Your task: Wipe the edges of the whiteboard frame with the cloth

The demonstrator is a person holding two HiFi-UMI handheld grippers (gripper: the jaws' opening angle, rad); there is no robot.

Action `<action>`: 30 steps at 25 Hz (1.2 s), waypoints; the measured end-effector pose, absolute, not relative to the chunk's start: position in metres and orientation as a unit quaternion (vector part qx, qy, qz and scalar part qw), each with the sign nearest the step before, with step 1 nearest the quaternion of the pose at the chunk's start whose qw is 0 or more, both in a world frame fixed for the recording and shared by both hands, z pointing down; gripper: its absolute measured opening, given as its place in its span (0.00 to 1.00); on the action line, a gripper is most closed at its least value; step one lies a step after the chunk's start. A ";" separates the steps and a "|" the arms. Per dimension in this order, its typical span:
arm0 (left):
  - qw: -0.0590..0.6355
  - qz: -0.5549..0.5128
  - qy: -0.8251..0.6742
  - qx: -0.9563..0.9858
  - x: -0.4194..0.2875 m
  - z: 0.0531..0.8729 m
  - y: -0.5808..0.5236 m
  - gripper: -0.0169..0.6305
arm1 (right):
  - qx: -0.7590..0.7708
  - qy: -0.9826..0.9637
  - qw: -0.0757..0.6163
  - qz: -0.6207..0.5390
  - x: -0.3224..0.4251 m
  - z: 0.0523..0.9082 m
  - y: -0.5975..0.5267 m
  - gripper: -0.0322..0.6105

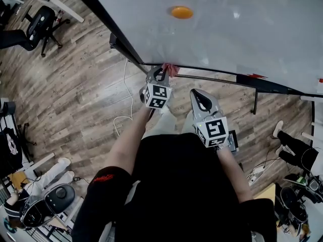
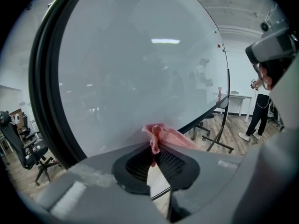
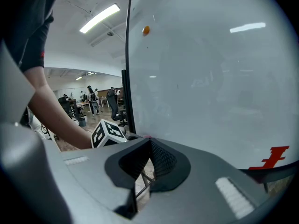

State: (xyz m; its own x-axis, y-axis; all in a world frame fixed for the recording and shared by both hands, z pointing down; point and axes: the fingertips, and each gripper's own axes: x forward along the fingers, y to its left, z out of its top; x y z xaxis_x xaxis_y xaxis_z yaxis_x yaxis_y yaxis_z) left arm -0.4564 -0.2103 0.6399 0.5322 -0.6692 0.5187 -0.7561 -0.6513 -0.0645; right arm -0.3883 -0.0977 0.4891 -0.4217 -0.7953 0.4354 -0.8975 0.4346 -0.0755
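Left claw (image 1: 161, 76): jaws closed on a bunched pink cloth (image 1: 171, 69), which sticks out past the tips. In the left gripper view the cloth (image 2: 161, 135) rises from between the meeting jaws of the claw (image 2: 153, 146) and lies against the lower margin of the whiteboard (image 2: 140, 69). The head view places it on the black bottom rail of the whiteboard frame (image 1: 217, 73), just beside the lower corner where the rail meets the side rail.

Right claw (image 1: 198, 93): jaw tips together with nothing between them, as the right gripper view (image 3: 150, 140) shows. It is held near the left claw, lower in the head view and clear of the frame, pointing toward the board.

Pose: both forearms reach forward from the person's dark-clothed torso. The left forearm (image 1: 128, 137) is bare and extended toward the rail. Each claw carries a marker cube, left (image 1: 156, 96) and right (image 1: 215, 130). The left cube (image 3: 108, 133) also shows in the right gripper view, beside the bare forearm.

Surroundings: the whiteboard (image 1: 227, 29) bears an orange round magnet (image 1: 181, 12) on its upper area, well apart from the cloth, and a red mark (image 1: 255, 76) near the bottom rail to the right. The board's stand leg (image 1: 256, 101) drops to a wood-plank floor (image 1: 75, 84). An office chair (image 1: 38, 26) stands at far left.
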 end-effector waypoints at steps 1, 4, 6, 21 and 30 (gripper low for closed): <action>0.084 0.258 -0.410 0.871 -0.458 0.640 -0.211 0.06 | 0.509 -0.830 0.170 0.150 -0.390 0.489 -0.098 0.05; 0.085 0.259 -0.413 0.869 -0.465 0.640 -0.211 0.06 | 0.506 -0.832 0.171 0.150 -0.395 0.489 -0.098 0.05; 0.086 0.259 -0.416 0.867 -0.470 0.640 -0.213 0.06 | 0.504 -0.833 0.171 0.149 -0.398 0.489 -0.100 0.05; 0.086 0.260 -0.431 0.860 -0.494 0.641 -0.218 0.06 | 0.486 -0.843 0.175 0.147 -0.415 0.490 -0.110 0.05; 0.088 0.258 -0.446 0.852 -0.514 0.639 -0.222 0.06 | 0.475 -0.849 0.180 0.146 -0.429 0.488 -0.117 0.05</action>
